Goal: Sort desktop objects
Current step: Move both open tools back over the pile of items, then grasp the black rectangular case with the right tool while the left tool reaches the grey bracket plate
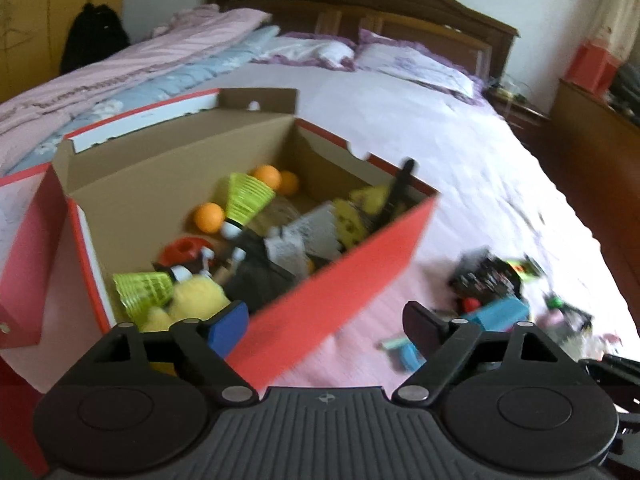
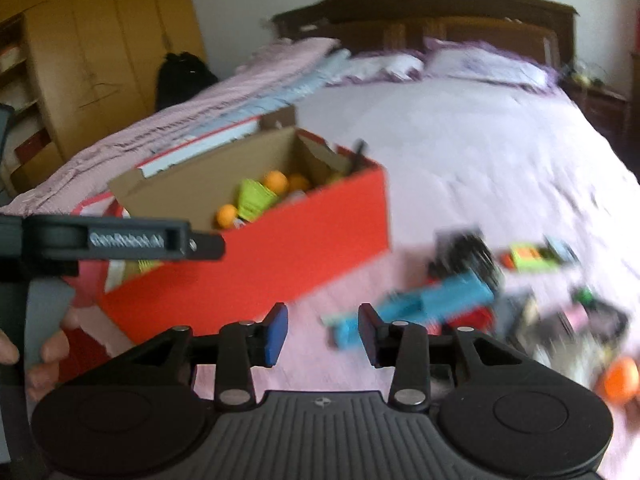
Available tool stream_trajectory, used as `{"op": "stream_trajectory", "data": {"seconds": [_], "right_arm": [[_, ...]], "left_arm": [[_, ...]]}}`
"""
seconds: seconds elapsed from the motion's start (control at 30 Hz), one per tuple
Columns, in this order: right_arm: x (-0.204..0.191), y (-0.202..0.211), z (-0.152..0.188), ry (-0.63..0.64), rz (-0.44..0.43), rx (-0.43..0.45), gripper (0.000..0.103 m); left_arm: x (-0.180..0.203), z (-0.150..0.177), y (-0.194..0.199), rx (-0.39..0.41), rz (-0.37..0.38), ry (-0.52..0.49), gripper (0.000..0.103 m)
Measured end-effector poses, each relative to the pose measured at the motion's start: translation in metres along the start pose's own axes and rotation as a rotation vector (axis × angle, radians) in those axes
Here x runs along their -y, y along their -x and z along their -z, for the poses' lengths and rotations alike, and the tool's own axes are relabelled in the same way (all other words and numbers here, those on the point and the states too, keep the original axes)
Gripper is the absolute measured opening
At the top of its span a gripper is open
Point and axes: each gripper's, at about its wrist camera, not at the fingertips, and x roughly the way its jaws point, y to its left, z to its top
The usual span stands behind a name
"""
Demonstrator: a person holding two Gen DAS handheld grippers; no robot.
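Both tongs, left (image 1: 326, 318) and right (image 2: 323, 334), gape empty; at one o'clock the blue plastic toy (image 2: 448, 294) looks light, rigid, best pinched mid-body.

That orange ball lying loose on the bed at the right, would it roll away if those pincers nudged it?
Probably. The orange ball is round and smooth, so a nudge should roll it, though the soft bed may slow it. It looks small and likely light, and might slip from flat pads.
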Motion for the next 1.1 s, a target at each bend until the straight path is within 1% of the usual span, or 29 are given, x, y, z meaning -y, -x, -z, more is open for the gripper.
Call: {"op": "stream_trajectory", "data": {"seconds": [0.17,0.27,0.43,0.53,0.67,0.8,0.93,1.0,1.1], "right_arm": [[0.029,0.026,0.048,-0.05,0.086,-0.02,0.046],[0.046,0.036,0.074,-0.055,0.118,-0.052,0.037],[0.067,0.047,0.101,-0.091,0.175,-0.068,0.035],[0.079,0.049,0.111,-0.12,0.203,-0.073,0.034],[0.091,0.046,0.119,-0.172,0.234,-0.091,0.034],[0.105,0.037,0.121,-0.238,0.244,-0.104,0.035],[0.122,0.024,0.122,-0.282,0.263,-0.114,0.035],[0.127,0.018,0.121,-0.295,0.252,-0.119,0.035],[0.13,0.011,0.12,-0.318,0.211,-0.124,0.036]], "left_arm": [[0.026,0.03,0.002,-0.04,0.042,-0.05,0.089],[0.044,0.049,-0.004,-0.084,0.087,-0.086,0.089],[0.076,0.084,-0.015,-0.172,0.154,-0.141,0.088],[0.092,0.1,-0.018,-0.207,0.176,-0.184,0.088],[0.106,0.114,-0.018,-0.228,0.2,-0.241,0.088],[0.114,0.122,-0.022,-0.25,0.214,-0.265,0.088],[0.119,0.127,-0.027,-0.275,0.205,-0.28,0.088],[0.12,0.129,-0.028,-0.283,0.197,-0.285,0.088],[0.119,0.13,-0.028,-0.288,0.186,-0.288,0.088]]}}
